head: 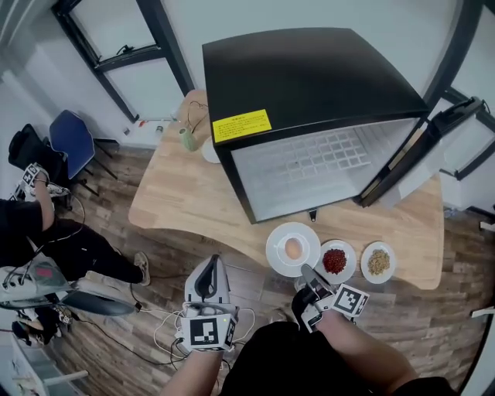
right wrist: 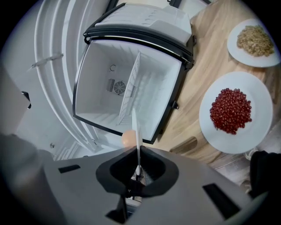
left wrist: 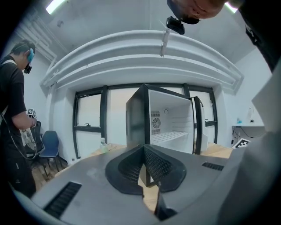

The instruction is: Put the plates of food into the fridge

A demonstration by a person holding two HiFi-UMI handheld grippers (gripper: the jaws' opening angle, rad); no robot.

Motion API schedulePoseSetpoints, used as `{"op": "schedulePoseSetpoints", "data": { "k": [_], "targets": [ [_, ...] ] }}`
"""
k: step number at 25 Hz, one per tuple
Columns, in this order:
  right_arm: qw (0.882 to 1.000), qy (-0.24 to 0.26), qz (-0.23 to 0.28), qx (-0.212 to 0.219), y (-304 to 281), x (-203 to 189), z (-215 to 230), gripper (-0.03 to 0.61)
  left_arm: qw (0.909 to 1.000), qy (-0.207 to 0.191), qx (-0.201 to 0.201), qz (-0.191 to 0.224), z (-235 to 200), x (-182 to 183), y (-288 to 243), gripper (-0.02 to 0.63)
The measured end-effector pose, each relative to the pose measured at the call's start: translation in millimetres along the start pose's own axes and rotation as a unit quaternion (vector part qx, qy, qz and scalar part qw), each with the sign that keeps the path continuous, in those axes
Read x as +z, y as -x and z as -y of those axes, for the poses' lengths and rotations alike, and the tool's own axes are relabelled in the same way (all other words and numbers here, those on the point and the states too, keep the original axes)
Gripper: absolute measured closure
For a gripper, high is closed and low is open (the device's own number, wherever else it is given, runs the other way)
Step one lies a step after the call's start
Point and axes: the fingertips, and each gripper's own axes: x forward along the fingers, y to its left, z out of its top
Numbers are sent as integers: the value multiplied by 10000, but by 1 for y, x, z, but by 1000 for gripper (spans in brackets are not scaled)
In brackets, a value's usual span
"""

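Gripping the egg plate, the right claw lies rolled sideways.

Bright, diffuse light from a ceiling strip lamp and pale windows, near-clipped whites in the fridge interior and along the plate edge, strong fisheye bending in all 3 views, dark corners in the 2 gripper views, and soft-focus left gripper and right gripper bodies.
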Motion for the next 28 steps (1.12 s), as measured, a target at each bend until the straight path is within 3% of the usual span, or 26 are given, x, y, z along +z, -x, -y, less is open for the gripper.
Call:
{"op": "schedulePoseSetpoints", "data": {
  "k": [20, 28],
  "targets": [
    [9972, 428, 328, 508, -28, 88, -84, 545, 9980, -328, -115, 536, 5, 71, -48, 609],
    [9983, 457, 95, 361, -57, 112, -100, 545, 9969, -272, 93, 726, -9, 93, -65, 609]
  ]
}}
